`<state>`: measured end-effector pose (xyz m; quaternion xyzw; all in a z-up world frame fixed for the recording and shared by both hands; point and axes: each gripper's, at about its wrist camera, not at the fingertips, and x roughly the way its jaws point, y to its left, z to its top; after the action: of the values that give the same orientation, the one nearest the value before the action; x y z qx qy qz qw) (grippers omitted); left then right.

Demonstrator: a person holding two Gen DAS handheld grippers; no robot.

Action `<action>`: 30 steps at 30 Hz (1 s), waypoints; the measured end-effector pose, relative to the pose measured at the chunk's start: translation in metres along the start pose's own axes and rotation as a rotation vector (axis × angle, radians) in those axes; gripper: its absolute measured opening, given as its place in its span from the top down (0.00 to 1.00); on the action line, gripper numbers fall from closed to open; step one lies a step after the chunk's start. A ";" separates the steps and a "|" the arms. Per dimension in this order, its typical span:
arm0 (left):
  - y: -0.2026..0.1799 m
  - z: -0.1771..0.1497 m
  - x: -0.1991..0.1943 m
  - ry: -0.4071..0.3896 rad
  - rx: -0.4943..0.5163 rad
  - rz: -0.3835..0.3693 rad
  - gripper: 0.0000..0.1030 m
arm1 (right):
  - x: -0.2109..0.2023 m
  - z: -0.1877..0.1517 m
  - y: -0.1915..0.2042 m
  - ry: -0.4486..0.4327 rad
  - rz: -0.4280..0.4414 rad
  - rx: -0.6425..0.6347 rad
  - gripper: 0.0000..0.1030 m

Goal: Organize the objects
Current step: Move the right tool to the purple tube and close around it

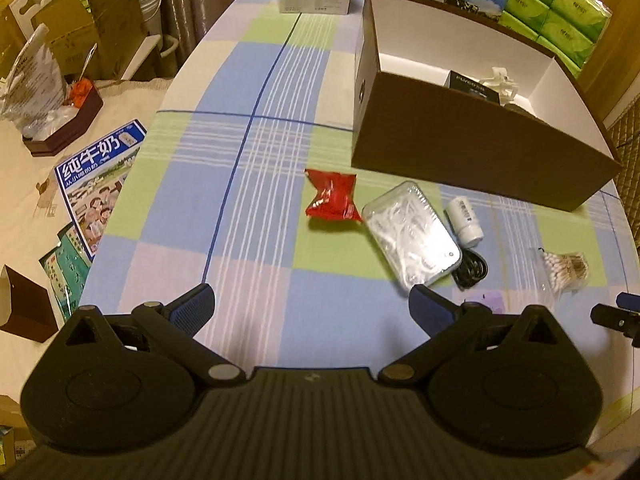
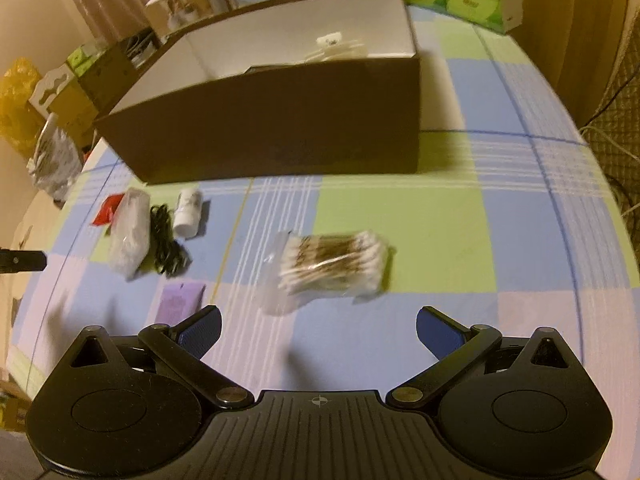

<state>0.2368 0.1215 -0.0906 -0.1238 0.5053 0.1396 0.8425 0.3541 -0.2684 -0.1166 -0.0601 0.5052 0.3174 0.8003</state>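
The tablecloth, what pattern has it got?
The tablecloth is checked in blue, green and lilac with thin lines; the left wrist view shows it best.

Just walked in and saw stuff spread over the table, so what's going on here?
A person is tidying small items into the brown box, holding tongs in each hand. Both the left tongs and the right tongs are open and empty above the checked tablecloth. A red packet, a clear plastic case, a white bottle, a black cable and a bag of cotton swabs lie outside the box. The swabs lie just ahead of the right tongs.
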 end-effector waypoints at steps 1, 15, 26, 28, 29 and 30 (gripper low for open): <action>0.000 -0.001 0.000 0.003 -0.002 0.000 0.01 | 0.000 -0.001 0.002 0.006 0.012 -0.004 0.02; 0.003 -0.015 0.007 0.038 -0.012 -0.017 0.01 | 0.037 -0.003 0.073 0.120 0.224 -0.140 0.23; 0.014 -0.020 0.012 0.050 -0.009 -0.021 0.02 | 0.066 -0.010 0.104 0.170 0.147 -0.243 0.60; 0.014 -0.019 0.014 0.052 -0.005 -0.026 0.02 | 0.067 -0.010 0.104 0.158 0.110 -0.248 0.69; 0.014 -0.019 0.014 0.052 -0.003 -0.028 0.02 | 0.067 -0.010 0.102 0.150 0.090 -0.239 0.70; 0.014 -0.018 0.015 0.052 0.000 -0.032 0.02 | 0.067 -0.009 0.099 0.140 0.067 -0.225 0.70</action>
<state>0.2238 0.1302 -0.1130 -0.1352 0.5251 0.1228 0.8312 0.3098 -0.1638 -0.1553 -0.1545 0.5229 0.3936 0.7401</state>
